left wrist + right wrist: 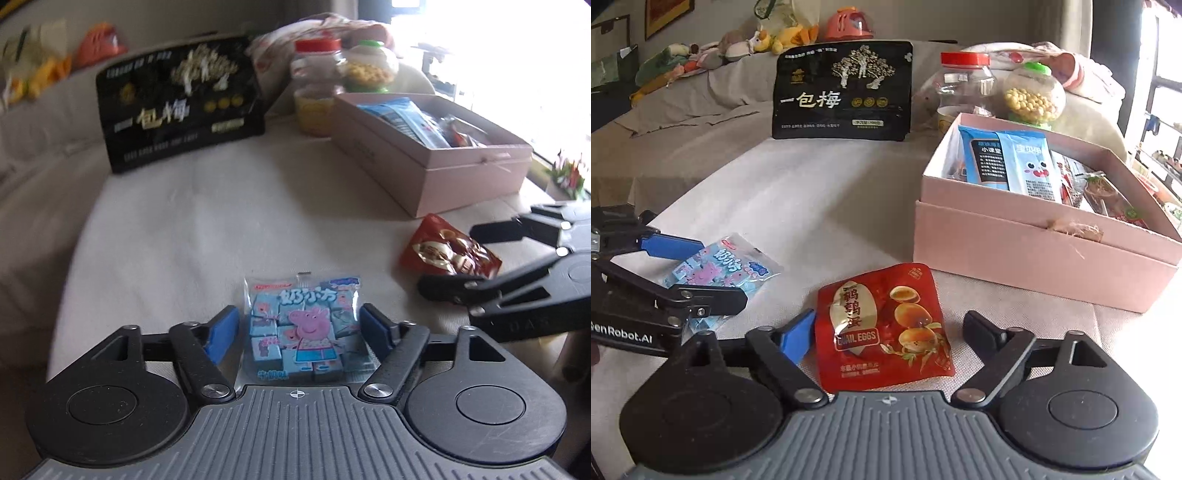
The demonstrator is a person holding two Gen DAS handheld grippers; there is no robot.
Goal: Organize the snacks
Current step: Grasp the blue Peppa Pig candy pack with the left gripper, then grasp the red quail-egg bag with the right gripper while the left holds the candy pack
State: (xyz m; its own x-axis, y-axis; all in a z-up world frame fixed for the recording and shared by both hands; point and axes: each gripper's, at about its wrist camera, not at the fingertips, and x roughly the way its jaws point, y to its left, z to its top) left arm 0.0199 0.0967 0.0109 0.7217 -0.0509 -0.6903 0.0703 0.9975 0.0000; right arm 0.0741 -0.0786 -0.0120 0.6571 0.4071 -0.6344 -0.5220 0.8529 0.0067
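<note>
A blue Peppa Pig snack packet (304, 325) lies flat on the cream tablecloth between the fingers of my left gripper (300, 326), which is open around it with a gap on each side. It also shows in the right wrist view (720, 271). A red quail eggs packet (882, 326) lies flat between the fingers of my right gripper (890, 330), which is open around it. In the left wrist view the red packet (448, 247) sits between the right gripper's fingers (491, 230). A pink open box (1034, 254) holding several snack packets stands at the right.
A large black plum bag (844, 92) stands at the back of the table. A red-lidded jar (964, 86) and a green-lidded jar of yellow balls (1034, 94) stand behind the box. Plush toys (738, 44) lie on the sofa beyond. The table edge runs along the left.
</note>
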